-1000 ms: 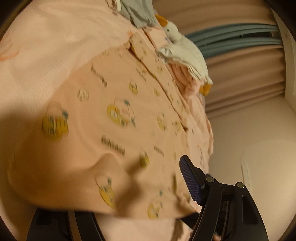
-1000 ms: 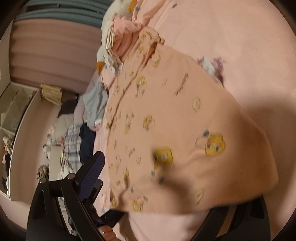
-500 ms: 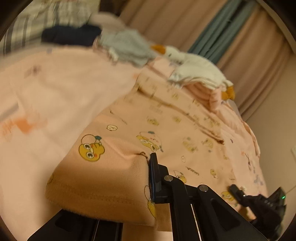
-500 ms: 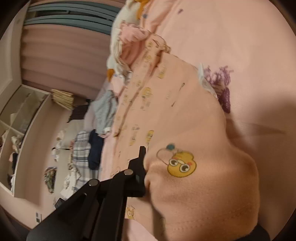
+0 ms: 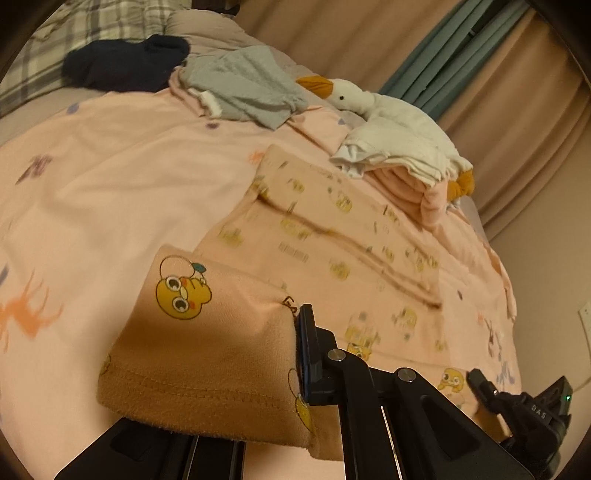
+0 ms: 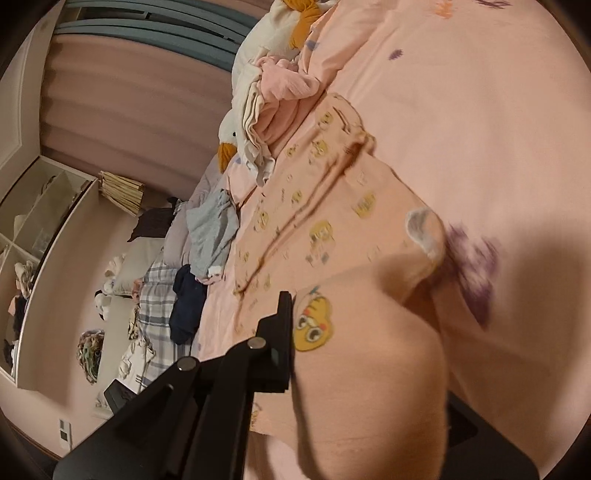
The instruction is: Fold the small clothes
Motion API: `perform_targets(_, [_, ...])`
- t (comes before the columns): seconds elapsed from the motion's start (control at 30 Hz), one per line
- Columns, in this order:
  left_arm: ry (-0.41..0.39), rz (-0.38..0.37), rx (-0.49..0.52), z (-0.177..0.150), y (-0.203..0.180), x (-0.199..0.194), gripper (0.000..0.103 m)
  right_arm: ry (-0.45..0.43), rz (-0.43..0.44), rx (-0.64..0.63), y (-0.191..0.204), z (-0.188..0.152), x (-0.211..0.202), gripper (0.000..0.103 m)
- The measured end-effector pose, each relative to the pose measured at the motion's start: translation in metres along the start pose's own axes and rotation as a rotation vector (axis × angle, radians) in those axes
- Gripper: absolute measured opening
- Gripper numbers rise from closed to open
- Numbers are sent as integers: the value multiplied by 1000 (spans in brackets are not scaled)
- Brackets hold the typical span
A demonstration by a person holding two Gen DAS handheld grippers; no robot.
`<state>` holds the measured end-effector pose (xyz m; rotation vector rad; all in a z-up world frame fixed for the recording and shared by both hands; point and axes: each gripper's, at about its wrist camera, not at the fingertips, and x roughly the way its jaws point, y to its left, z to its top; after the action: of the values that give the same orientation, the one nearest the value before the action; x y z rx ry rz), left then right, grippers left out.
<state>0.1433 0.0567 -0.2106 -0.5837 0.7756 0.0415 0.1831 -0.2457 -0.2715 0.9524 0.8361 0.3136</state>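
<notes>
A small peach garment printed with yellow cartoon faces lies spread on the pink bedspread. My left gripper is shut on its hem corner, which drapes over the lower finger. The right gripper shows at the lower right of the left wrist view. In the right wrist view the same garment stretches away, and my right gripper is shut on the other hem corner, with the cloth bulging over the right finger.
A white plush goose lies on folded pink and white clothes at the far side. Grey clothing, a dark garment and a plaid blanket lie beyond. Curtains and shelves border the bed.
Both grippers have closed on the hem corners and pulled back and down. The garment now lies stretched flatter on the bed, with more of the room in view.
</notes>
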Motion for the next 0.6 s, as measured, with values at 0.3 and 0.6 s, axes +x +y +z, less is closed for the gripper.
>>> perform_targets(0.3, [96, 1, 15, 95, -29, 84, 5, -6, -75, -46, 28, 90, 54, 4])
perform_targets(0.6, [227, 107, 43, 142, -27, 216, 5, 106, -294, -73, -3, 179, 181, 7])
